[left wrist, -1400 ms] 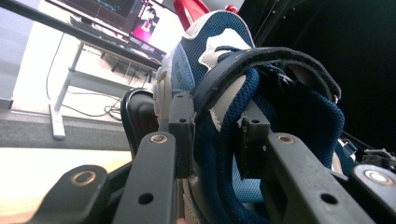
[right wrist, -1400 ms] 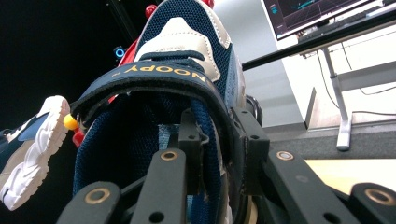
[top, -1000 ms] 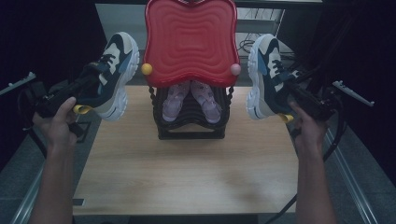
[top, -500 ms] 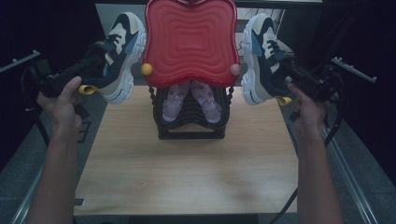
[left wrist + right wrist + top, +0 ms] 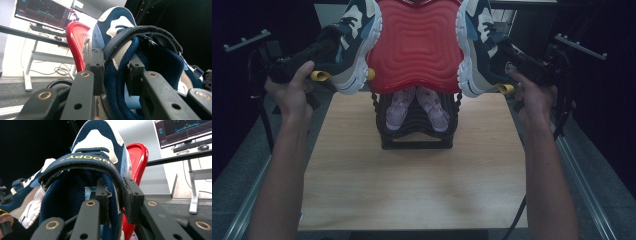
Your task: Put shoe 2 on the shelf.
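A: Where are the two sneakers?

B: Both are off the table [image 5: 412, 190], up in the air on either side of the red tray [image 5: 414, 45] that tops the black shoe rack [image 5: 417, 132]. The left hand-held gripper [image 5: 329, 52] is clamped on the collar of the left sneaker [image 5: 357, 47]; in the left gripper view one jaw sits inside the opening and the other outside, pinching the padded wall under the strap. The right hand-held gripper [image 5: 507, 57] grips the right sneaker [image 5: 474, 47] the same way, its jaws squeezed on the collar just below the strap with yellow lettering [image 5: 87, 158].

A: And the rack itself?

B: A pair of small pink shoes [image 5: 417, 105] fills the shelf under the tray, so I judge the sneakers are meant for the top.

A: How should they go on?

B: Carry each one high enough for the sole to clear the tray's raised rim, then turn the wrists so the soles face down rather than inward, as they do here. Bring them in toe forward, side by side, without knocking each other or nudging the tray. The grip is only on soft fabric at the heel end, so the toes will want to droop; move slowly, and let the whole sole rest flat before easing the jaws apart.
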`<action>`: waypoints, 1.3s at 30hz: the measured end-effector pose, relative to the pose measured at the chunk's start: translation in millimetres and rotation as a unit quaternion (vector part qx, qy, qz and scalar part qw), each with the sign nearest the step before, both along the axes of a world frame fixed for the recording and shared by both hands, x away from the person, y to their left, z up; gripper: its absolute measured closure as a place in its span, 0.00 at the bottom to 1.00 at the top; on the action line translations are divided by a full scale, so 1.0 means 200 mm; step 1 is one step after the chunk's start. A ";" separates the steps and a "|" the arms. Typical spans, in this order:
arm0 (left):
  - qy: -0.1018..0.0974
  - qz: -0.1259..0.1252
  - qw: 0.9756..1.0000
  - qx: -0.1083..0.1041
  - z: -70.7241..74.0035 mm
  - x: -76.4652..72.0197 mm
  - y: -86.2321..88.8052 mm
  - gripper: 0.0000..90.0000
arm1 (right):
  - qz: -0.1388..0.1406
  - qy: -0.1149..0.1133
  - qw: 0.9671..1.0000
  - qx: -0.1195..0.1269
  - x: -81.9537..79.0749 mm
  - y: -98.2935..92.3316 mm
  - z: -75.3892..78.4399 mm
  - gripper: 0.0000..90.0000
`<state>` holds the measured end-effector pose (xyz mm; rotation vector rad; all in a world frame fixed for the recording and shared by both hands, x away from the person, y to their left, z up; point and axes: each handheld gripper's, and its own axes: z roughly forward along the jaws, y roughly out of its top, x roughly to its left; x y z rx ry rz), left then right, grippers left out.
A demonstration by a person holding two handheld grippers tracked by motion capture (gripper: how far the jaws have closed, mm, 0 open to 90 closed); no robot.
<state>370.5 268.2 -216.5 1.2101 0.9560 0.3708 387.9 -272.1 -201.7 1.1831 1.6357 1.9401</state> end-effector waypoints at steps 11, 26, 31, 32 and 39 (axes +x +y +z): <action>0.005 -0.010 1.000 -0.001 0.05 0.06 -0.08 0.81 | 0.018 0.004 1.000 -0.005 0.07 0.15 0.05 0.84; 0.001 -0.016 0.999 0.028 0.13 0.17 -0.28 0.81 | 0.021 0.009 1.000 -0.019 0.18 0.29 0.10 0.84; -0.007 -0.010 0.999 0.034 0.14 0.19 -0.32 0.81 | 0.013 0.011 0.999 -0.037 0.21 0.34 0.09 0.84; -0.008 -0.007 0.999 0.041 0.13 0.19 -0.33 0.81 | 0.010 0.011 0.999 -0.042 0.22 0.35 0.10 0.84; -0.002 0.010 0.999 0.053 0.11 0.23 -0.35 0.80 | -0.018 0.011 0.997 -0.081 0.27 0.39 0.11 0.84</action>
